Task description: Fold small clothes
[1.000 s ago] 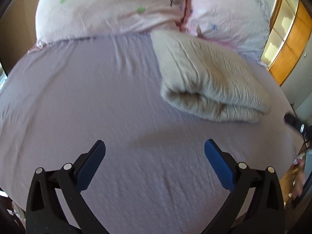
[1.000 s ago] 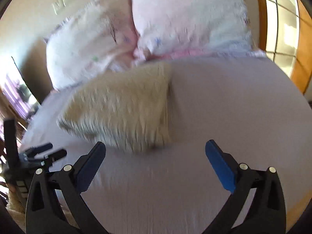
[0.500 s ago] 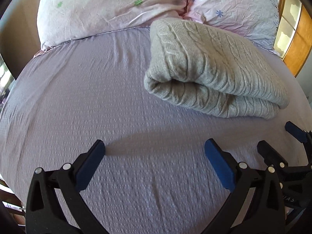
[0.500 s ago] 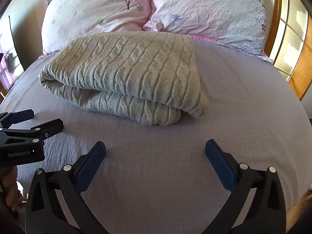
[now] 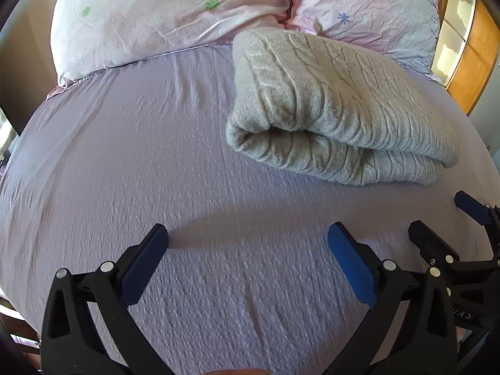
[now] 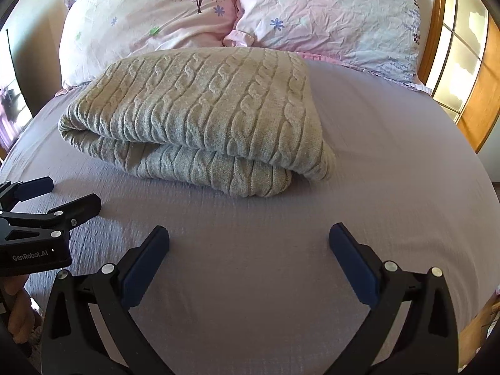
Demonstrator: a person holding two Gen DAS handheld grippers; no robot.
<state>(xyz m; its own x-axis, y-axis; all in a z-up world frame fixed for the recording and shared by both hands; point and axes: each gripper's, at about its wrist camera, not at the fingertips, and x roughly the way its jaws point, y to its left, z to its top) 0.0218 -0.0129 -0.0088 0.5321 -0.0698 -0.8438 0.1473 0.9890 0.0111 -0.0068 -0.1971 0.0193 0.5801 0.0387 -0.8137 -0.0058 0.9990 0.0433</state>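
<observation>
Centrally, a folded beige cable-knit sweater (image 6: 200,118) lies on a bed covered with a pale lilac textured sheet (image 6: 390,162), its thick folded edge facing the cameras and its far edge close to two pink pillows printed with small flowers and a tree (image 6: 162,15) at the head of the bed. Both tools hover low over bare sheet on the near side of the sweater, apart from it — neither touches the knit. The left tool (image 5: 247,262), black with blue pads, has its fingers spread wide with nothing between them; the sweater sits ahead of it and to its right. The right tool (image 6: 248,257) is likewise spread wide and holds nothing, with the sweater ahead and slightly to its left. Each tool shows at the edge of the other's view — side by side. A wooden frame with glass panes (image 6: 462,72) stands at the right of the bed.
</observation>
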